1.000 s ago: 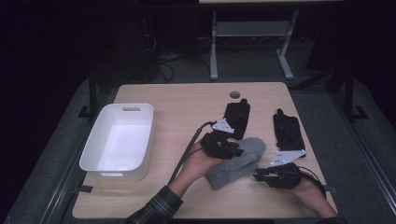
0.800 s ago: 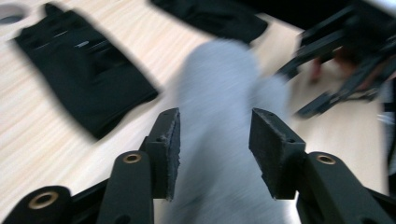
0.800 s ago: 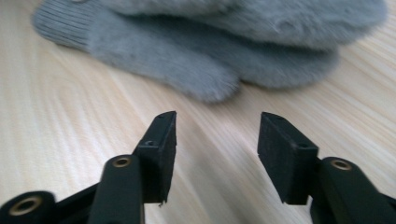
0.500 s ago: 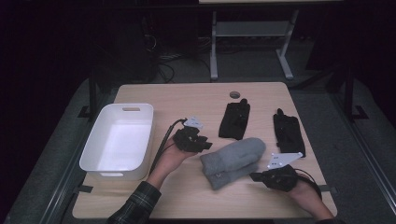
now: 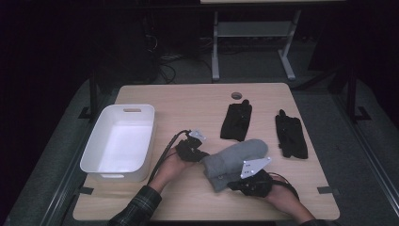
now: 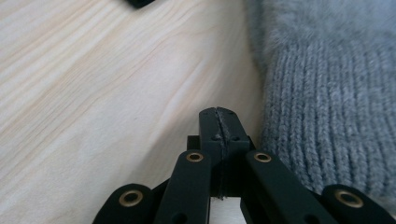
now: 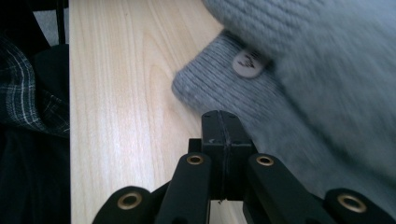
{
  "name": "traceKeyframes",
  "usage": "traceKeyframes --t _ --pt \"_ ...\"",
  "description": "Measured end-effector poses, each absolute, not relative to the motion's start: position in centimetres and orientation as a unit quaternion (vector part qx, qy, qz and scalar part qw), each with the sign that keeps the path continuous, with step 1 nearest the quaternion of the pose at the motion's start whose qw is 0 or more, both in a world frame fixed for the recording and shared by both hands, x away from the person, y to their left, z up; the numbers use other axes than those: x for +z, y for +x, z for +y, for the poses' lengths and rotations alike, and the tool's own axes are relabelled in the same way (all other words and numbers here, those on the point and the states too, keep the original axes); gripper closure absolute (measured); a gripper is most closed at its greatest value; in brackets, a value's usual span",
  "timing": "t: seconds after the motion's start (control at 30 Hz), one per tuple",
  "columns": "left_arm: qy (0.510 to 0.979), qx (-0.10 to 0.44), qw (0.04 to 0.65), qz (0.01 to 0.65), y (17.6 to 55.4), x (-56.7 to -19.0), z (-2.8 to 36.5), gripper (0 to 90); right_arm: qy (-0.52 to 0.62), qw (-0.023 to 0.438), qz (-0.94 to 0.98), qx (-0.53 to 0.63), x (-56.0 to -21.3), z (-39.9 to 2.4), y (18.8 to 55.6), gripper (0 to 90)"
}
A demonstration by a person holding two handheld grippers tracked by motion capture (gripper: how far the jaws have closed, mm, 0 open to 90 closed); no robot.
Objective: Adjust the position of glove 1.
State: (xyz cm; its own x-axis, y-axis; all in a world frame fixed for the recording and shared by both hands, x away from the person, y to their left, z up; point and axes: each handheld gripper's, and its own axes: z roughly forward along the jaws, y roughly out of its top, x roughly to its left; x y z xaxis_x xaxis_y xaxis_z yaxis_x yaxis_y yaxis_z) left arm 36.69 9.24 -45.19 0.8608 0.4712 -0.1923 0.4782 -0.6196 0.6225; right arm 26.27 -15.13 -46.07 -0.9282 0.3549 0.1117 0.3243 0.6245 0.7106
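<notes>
Beside grey mitten [image 5: 235, 157] – L claw [image 6: 218, 122] & R claw [image 7: 220, 126] both low, pressed together, empty.

On the wooden table [image 5: 197, 101], a grey mitten [image 5: 233, 157] lies between the left gripper [image 5: 200, 154] at its 9 o'clock and the right gripper [image 5: 237, 181] at 6 o'clock. 2 black gloves [image 5: 236, 121] [image 5: 291, 136] lie beyond; a white bin [image 5: 87, 157] sits at far 9 o'clock.

Stood at the left of the light wooden table [image 5: 188, 101]: an empty white plastic bin [image 5: 118, 141]; lay farther right, well apart: two black gloves [image 5: 236, 121] [image 5: 291, 136].
</notes>
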Motion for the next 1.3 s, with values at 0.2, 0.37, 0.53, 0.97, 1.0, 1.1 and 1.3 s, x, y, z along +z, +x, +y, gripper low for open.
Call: traceKeyframes --t 0.2,0.37,0.53,0.97,1.0,1.1,1.3 --pt "0.891 -0.012 0.373 0.258 35.8 -43.8 9.2 89.4 0.193 0.022 0.894 0.404 -45.8 -14.7 26.6 90.0" --pt "0.892 -0.014 0.38 0.245 35.1 -42.8 8.8 89.4 0.199 0.028 0.888 0.414 -45.4 -15.2 26.7 90.0" --pt "0.892 -0.022 0.383 0.241 34.7 -42.5 8.9 89.4 0.197 0.034 0.88 0.431 -44.7 -15.8 26.3 90.0" --pt "0.897 0.0 0.371 0.242 34.6 -42.3 9.2 73.7 0.208 0.033 0.891 0.403 -45.0 -17.7 25.6 72.7" --pt "0.896 0.003 0.374 0.241 34.7 -42.0 9.2 73.7 0.208 0.033 0.891 0.403 -45.0 -17.7 25.6 72.7" --pt "0.888 0.012 0.39 0.242 35.1 -41.0 8.8 60.2 0.224 0.046 0.888 0.399 -45.1 -19.3 25.5 65.2" --pt "0.884 0.004 0.405 0.235 35.6 -40.2 7.1 38.6 0.262 0.068 0.879 0.392 -45.5 -22.1 25.0 47.6"
